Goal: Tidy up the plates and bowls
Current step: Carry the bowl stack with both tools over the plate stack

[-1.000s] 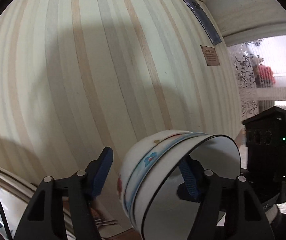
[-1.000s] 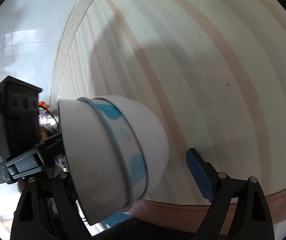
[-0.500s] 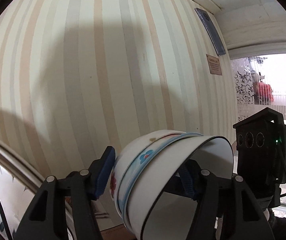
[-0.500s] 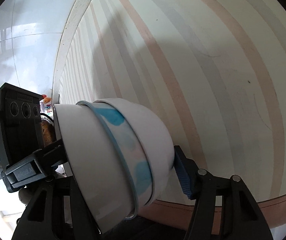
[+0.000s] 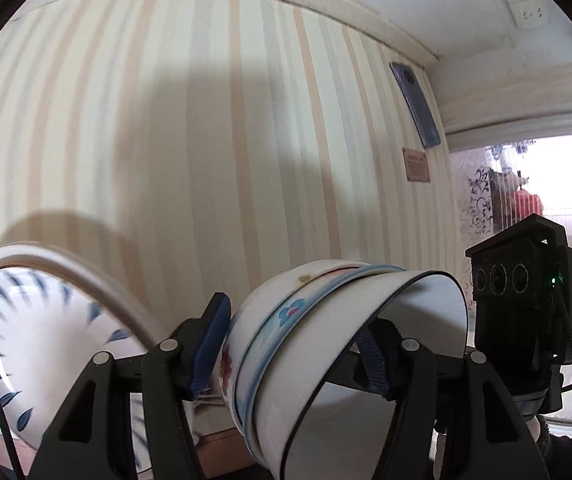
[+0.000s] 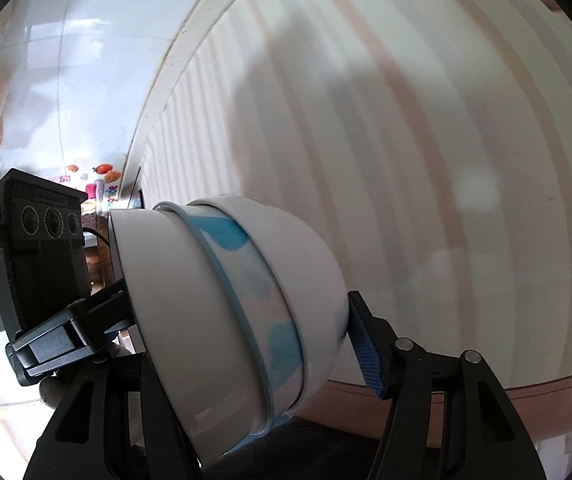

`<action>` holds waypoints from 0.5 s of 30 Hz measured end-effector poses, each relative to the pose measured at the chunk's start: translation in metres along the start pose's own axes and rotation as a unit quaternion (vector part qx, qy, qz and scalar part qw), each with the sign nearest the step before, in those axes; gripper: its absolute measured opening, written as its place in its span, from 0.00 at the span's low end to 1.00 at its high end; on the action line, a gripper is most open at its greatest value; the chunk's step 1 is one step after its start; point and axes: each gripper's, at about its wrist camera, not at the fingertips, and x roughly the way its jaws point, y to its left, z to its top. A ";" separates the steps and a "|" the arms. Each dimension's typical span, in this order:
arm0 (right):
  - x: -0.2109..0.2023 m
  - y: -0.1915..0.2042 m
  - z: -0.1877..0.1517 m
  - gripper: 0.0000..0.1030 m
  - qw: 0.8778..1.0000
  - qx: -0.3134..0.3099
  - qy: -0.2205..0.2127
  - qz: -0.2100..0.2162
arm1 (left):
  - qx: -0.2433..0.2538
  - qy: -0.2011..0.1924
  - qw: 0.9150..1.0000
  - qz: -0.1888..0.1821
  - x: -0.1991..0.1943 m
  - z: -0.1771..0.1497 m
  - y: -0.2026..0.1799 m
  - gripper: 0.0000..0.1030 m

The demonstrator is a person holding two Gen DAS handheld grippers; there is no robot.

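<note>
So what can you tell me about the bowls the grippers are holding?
The stack of bowls is three white, glossy, ceramic-looking bowls nested together and tipped on their side. One has a blue rim band with flowers. The left gripper and right gripper both pinch it, blue pads pressing, in front of a striped wall.

My left claw (image 5: 290,344) has a stack of bowls (image 5: 338,364) in it, and the bowls hide most of its right finger. The bottom edge cuts the stack off. A plate (image 5: 38,320) with blue leaves on the near left is blurry, and my claw covers its lower part. The small brown sign (image 5: 418,164) far on the wall is too tiny to read. My right claw (image 6: 246,340) has its left finger hidden behind the bowls. I cannot count the bowls.
</note>
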 end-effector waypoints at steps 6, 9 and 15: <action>0.031 0.040 -0.015 0.60 1.000 -0.008 0.012 0.008 | -0.007 -0.018 1.000 0.008 -0.034 -0.012 0.032 0.57; 0.051 0.057 -0.024 0.60 1.000 -0.012 0.020 0.015 | -0.019 -0.024 0.999 0.016 -0.049 -0.018 0.055 0.57; 0.090 0.085 -0.034 0.60 0.999 -0.023 0.031 0.015 | -0.036 -0.035 0.999 0.022 -0.071 -0.028 0.100 0.57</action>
